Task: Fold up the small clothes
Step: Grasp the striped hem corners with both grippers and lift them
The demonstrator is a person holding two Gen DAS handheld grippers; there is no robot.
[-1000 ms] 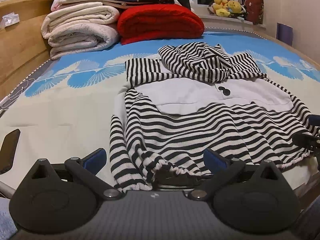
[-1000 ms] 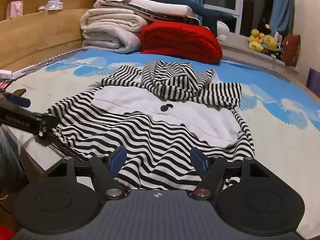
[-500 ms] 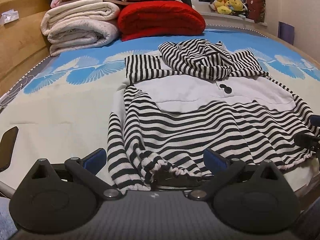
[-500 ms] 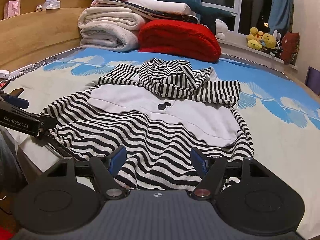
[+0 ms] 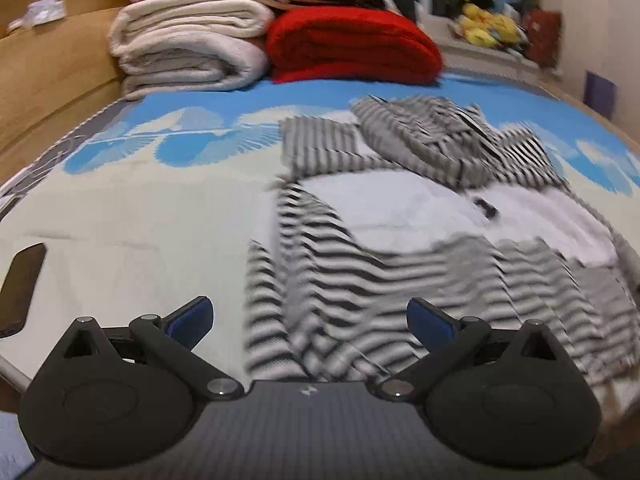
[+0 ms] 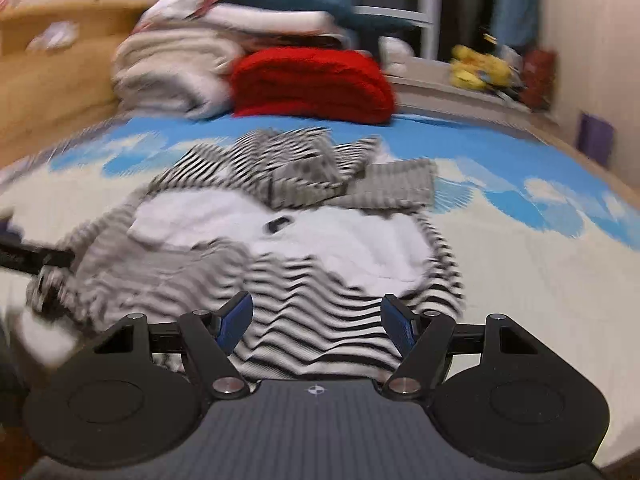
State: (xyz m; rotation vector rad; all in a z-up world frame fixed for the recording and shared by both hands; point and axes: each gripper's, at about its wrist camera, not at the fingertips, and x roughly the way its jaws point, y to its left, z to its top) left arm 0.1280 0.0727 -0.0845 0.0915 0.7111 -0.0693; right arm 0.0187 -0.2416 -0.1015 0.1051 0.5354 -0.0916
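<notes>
Black-and-white striped knit, a small hooded top (image 5: 420, 264) with a white chest panel, lies spread on the bed cover (image 5: 132, 208), its hem at the near edge of the bed and its hood bunched at the far end. Its long axis runs straight away from both cameras, so each claw faces the hem head-on. The left gripper (image 5: 310, 318) sits over the hem's left corner with its 2 blue pads spread wide and striped cloth showing between them, untouched by either pad. The right gripper (image 6: 316, 320) hangs over the hem's right part, jaws likewise wide apart, nothing pinched. Each hand is nearest its own corner of the hem; I judge the coming move turns on both claws dropping onto that near edge to lift it toward the hood.

Both views are smeared by motion. Beyond the hood stand a red folded blanket (image 5: 352, 46) and a stack of cream blankets (image 5: 188, 52), well clear of the garment. A dark phone (image 5: 20, 288) lies near the bed's left edge. Nothing blocks the hem.
</notes>
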